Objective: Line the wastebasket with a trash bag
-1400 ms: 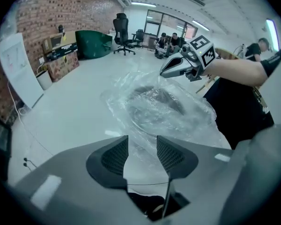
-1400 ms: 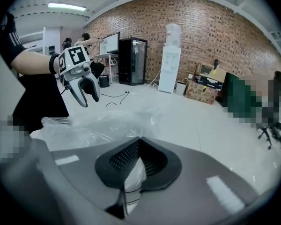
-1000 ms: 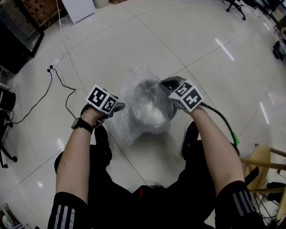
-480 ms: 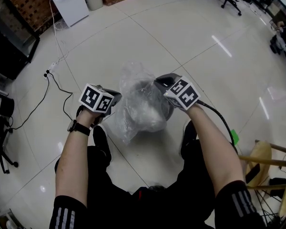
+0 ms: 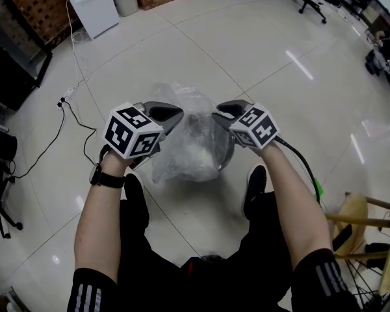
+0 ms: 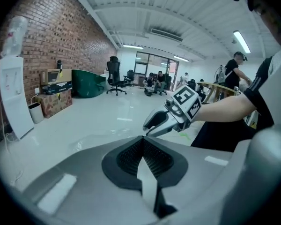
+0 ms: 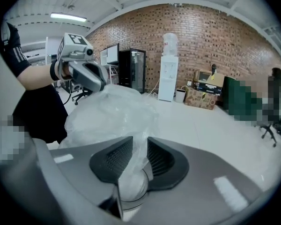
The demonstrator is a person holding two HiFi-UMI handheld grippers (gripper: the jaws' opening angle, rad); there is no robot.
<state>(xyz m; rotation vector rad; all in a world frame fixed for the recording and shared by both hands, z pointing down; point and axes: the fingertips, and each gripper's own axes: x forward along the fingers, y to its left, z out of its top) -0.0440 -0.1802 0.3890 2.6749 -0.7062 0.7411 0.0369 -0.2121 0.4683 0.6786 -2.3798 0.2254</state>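
Step in hand: spreading the trash bag (image 5: pixel 182 142) open over the wastebasket (image 5: pixel 230 151); by my reading it is not yet fitted round the rim
Bag: clear film bunched in the middle of the head view, spanning between the two grippers and draped over the basket
Wastebasket: small metal bin on the floor, just above the person's shoes (image 5: pixel 254 188) in the frame, mostly veiled by film
Left gripper (image 5: pixel 172 114): jaws pressed together, with a thin pale strip that looks like bag film caught between them
Right gripper (image 5: pixel 220 114): jaws have just been opening and stand slightly apart, loose film between the pads
Next move: probably a fresh grip on the bag's mouth at the right, then drawing the mouth wide and down over the rim
Open room: bare shiny floor above and to the right of the basket
Edges to mind: a cable (image 5: pixel 84 112) at left and a wooden chair (image 5: pixel 367 223) at lower right, both well apart from the work
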